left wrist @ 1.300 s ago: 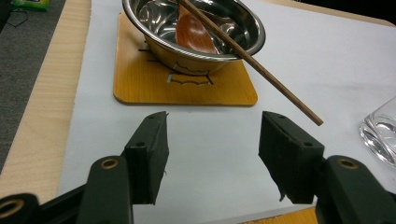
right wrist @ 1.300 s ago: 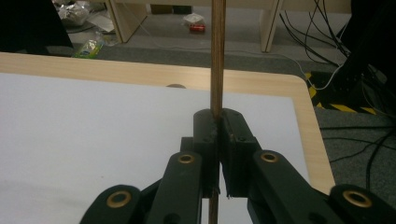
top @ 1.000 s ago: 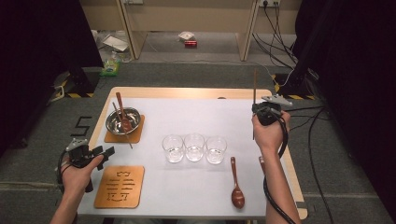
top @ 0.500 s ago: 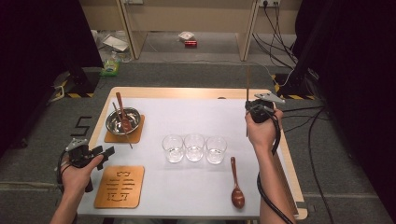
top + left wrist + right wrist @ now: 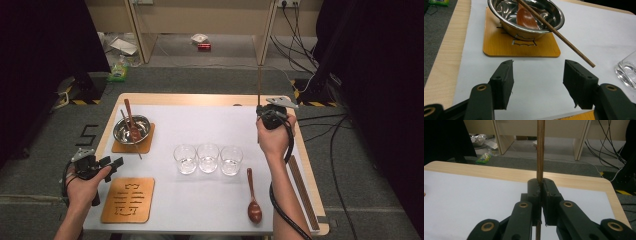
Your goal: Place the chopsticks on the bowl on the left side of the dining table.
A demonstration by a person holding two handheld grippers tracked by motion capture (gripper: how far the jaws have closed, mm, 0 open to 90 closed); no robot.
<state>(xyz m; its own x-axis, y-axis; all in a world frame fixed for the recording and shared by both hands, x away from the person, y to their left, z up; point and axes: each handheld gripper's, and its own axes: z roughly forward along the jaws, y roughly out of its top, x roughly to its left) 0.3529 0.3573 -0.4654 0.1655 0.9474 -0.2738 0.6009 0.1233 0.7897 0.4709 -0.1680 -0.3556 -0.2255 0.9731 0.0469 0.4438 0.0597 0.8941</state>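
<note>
Chopstick (image 5: pixel 540 150) stands upright, clamped in right claw (image 5: pixel 541 185) near table's far edge (image 5: pixel 486 172).

chopstick (image 5: pixel 540 147): brown wood, fine grain
right gripper (image 5: pixel 540 187): black jaws, brass-coloured rivets
left gripper (image 5: pixel 537 77): black jaws and pads, brass-coloured rivets
bowl (image 5: pixel 132 129): shiny silver metal
spoon in the bowl (image 5: pixel 525 17): reddish-brown wood
spoon on the table (image 5: pixel 253 202): dark reddish-brown, glossy
upper mat (image 5: pixel 499 45): orange-brown wood, cut-out pattern
lower mat (image 5: pixel 128 200): orange-brown, cut-out line pattern
glasses (image 5: pixel 208 158): clear, colourless
table cover (image 5: pixel 200 200): pale grey-white
table edge (image 5: pixel 320 200): light wood
</note>
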